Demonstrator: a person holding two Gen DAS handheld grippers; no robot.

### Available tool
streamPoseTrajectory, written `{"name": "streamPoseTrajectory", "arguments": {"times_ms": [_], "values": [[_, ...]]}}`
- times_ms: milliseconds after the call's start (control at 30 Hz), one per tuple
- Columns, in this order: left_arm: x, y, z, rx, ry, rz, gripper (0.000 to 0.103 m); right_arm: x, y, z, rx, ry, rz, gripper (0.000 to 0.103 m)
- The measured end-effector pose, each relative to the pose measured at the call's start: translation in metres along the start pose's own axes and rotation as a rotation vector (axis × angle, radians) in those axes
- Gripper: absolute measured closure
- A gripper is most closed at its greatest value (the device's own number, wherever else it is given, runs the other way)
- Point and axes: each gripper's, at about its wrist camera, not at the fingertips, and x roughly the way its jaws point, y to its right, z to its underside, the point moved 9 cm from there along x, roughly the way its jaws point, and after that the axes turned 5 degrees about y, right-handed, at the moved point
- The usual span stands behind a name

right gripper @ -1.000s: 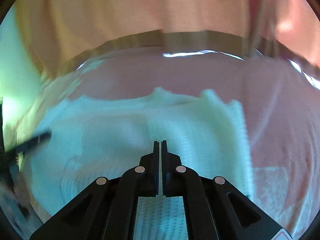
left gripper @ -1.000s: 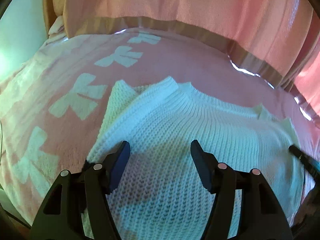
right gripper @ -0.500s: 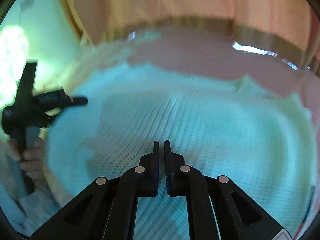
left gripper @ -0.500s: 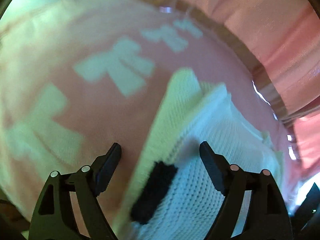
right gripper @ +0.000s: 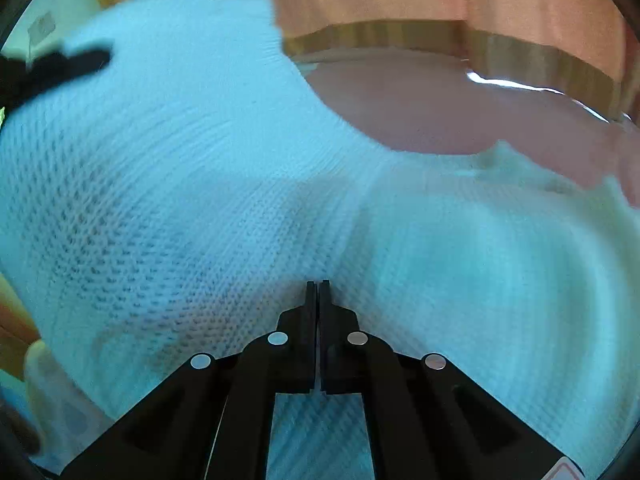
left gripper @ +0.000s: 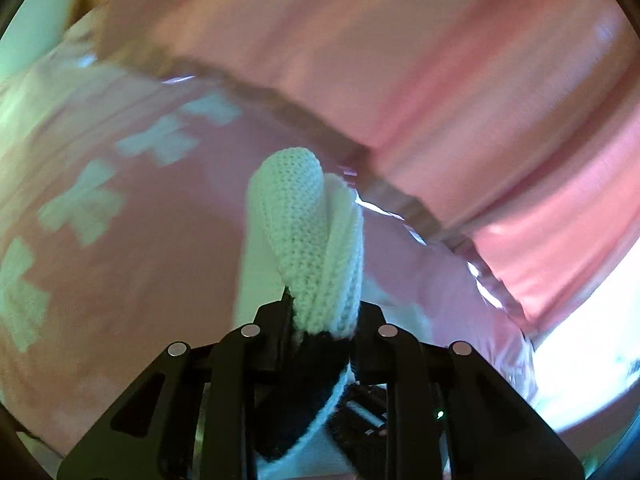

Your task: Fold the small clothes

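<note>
A small white knit sweater (right gripper: 200,208) lies on a pink cloth with white bows (left gripper: 80,204). My left gripper (left gripper: 324,316) is shut on a bunched edge of the sweater (left gripper: 308,232), lifted above the cloth. In the right wrist view this raised side of the sweater stands up at the left, with the left gripper's black fingers (right gripper: 60,64) at its top. My right gripper (right gripper: 319,292) is shut, its tips resting on the middle of the sweater; no cloth shows between them.
A pink curtain (left gripper: 440,80) hangs behind the table's far edge (right gripper: 440,40). Bare pink tablecloth (right gripper: 420,108) lies beyond the sweater. A bright window patch (left gripper: 592,360) is at the right.
My left gripper was open over the sweater's left edge; it has shut on that edge and lifted it up. My right gripper stayed shut on the sweater's middle.
</note>
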Motion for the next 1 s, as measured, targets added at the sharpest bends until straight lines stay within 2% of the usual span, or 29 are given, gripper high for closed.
{"name": "streamPoseTrajectory", "arguments": {"times_ms": [133,200,267,333,367,400,433,467,500,567,633,700,867,900,933,1000], "values": [[0.039,0.071,0.023,0.115,-0.054,0.006,0.081,-0.095,0.045,0.008,0.040,0.113,0.070,0.093],[0.075,0.095,0.054,0.165,-0.143,-0.002,0.077,-0.129,0.068,0.026,0.077,0.140,0.102,0.086],[0.108,0.109,0.092,0.227,-0.237,-0.017,0.065,-0.155,0.094,0.051,0.145,0.150,0.132,0.077],[0.117,0.112,0.123,0.249,-0.290,-0.036,0.063,-0.166,0.106,0.069,0.184,0.144,0.144,0.072],[0.113,0.112,0.133,0.247,-0.292,-0.030,0.056,-0.172,0.109,0.076,0.222,0.144,0.131,0.071],[0.104,0.110,0.136,0.246,-0.272,-0.017,0.049,-0.173,0.109,0.074,0.248,0.148,0.099,0.065],[0.090,0.105,0.133,0.249,-0.236,-0.022,0.037,-0.177,0.106,0.073,0.253,0.162,0.070,0.049],[0.079,0.098,0.129,0.252,-0.200,-0.041,0.028,-0.180,0.102,0.070,0.236,0.184,0.059,0.041],[0.065,0.089,0.122,0.254,-0.157,-0.061,0.026,-0.181,0.101,0.069,0.220,0.195,0.064,0.033],[0.032,0.064,0.109,0.266,-0.080,-0.123,0.021,-0.170,0.095,0.059,0.211,0.194,0.049,0.033],[0.009,0.040,0.103,0.267,-0.043,-0.179,0.020,-0.159,0.094,0.054,0.253,0.181,-0.023,0.032],[-0.010,0.010,0.108,0.246,-0.049,-0.236,0.019,-0.137,0.088,0.043,0.314,0.157,-0.109,0.032],[-0.024,-0.030,0.131,0.244,-0.083,-0.319,0.019,-0.099,0.082,0.044,0.397,0.050,-0.149,0.030],[-0.023,-0.033,0.134,0.245,-0.089,-0.327,0.019,-0.096,0.077,0.046,0.393,0.044,-0.170,0.044],[-0.021,-0.034,0.140,0.243,-0.100,-0.331,0.019,-0.091,0.068,0.046,0.365,0.034,-0.200,0.077],[-0.019,-0.034,0.145,0.234,-0.114,-0.333,0.019,-0.088,0.064,0.044,0.337,0.024,-0.183,0.082]]}}
